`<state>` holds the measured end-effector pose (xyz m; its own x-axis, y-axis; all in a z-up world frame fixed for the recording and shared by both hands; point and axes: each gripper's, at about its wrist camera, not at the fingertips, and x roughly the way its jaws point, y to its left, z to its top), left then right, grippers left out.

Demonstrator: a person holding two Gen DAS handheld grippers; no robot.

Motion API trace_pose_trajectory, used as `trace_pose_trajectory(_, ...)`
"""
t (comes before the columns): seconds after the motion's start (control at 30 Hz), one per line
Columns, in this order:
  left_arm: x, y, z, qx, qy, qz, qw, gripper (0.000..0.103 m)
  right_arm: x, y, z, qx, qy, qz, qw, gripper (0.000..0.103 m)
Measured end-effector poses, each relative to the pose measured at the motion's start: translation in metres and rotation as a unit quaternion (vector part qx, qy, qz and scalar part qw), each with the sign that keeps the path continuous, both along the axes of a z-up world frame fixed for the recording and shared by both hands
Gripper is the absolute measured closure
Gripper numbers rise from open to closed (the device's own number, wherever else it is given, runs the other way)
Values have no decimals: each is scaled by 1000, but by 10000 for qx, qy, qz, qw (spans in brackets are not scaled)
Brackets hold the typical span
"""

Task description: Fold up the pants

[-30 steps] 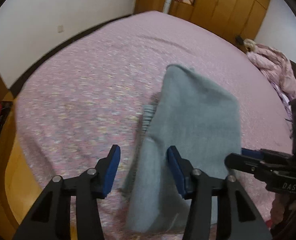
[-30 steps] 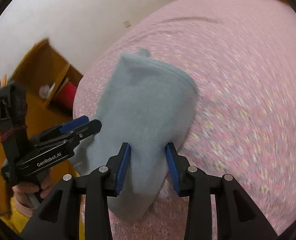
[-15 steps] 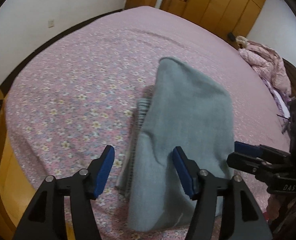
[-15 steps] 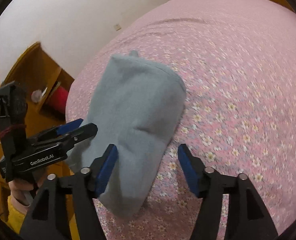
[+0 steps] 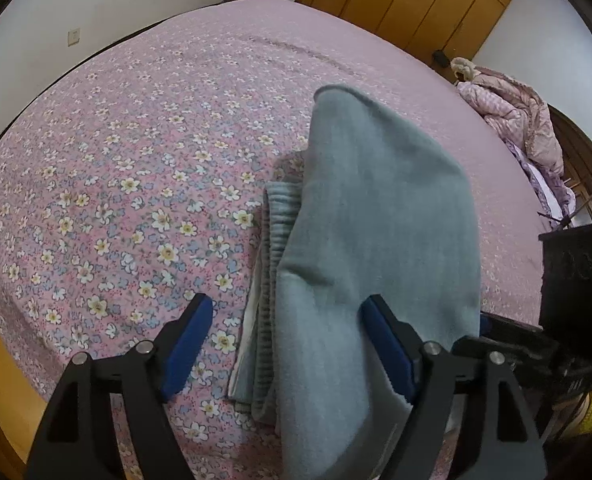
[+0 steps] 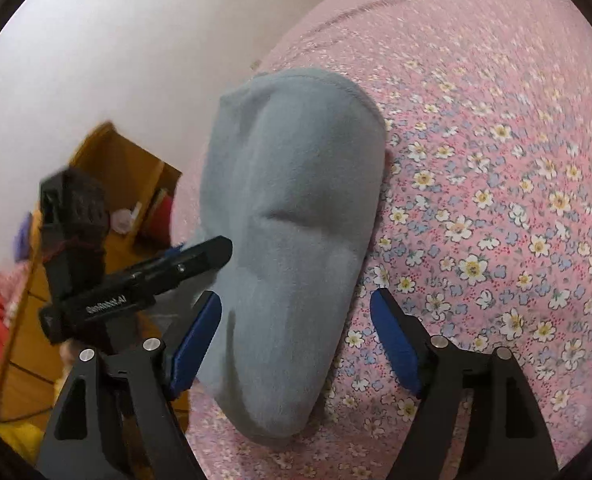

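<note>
Pants [image 5: 375,240] between (seemingly clear) tool [image 5: 288,344] tips

The pants [image 5: 379,216] are grey-blue cloth with a soft, matt, fleecy nap; a ribbed knit band [image 5: 276,216] shows along their left edge. The bed [image 5: 144,152] is covered in thin, matt pink cloth printed with small flowers. The left hand-held gripper [image 5: 284,340] and right hand-held gripper [image 6: 296,340] are matt black plastic with smooth blue pads and small shiny metal pins. The wardrobe [image 5: 415,4] is smooth, slightly glossy wood. A quilt [image 5: 515,116] is puffy pink cloth. The wall [image 6: 116,40] is matt white.
</note>
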<state>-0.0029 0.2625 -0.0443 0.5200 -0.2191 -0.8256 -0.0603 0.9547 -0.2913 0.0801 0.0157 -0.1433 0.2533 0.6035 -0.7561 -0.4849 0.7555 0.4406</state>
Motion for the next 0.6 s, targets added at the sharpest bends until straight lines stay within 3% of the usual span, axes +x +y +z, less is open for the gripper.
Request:
trace_pose_trajectory(0.13,1,-1,0,-95,-10,-90,9999,24,4,15,5,-215,-159,-13,9996,20)
trace_pose_trajectory(0.27,5,-5,-2,-361,-5,-221,9991,34,19,21,2,31,-179,-123,9998,27)
trace_pose_trajectory(0.33,6,-7,-4,-532,-36,-242,9983,41,21,17,1,-85,-141,-255,9995,56)
trace_pose_trajectory(0.47,3,-4,2,-757,-76,-57,9971,56,17,4,6,152,72,-131,9998,66)
trace_pose_trajectory(0.6,-8,-7,12,-940,-189,104,9953,63,4,-7,30,18,-250,46,9997,68)
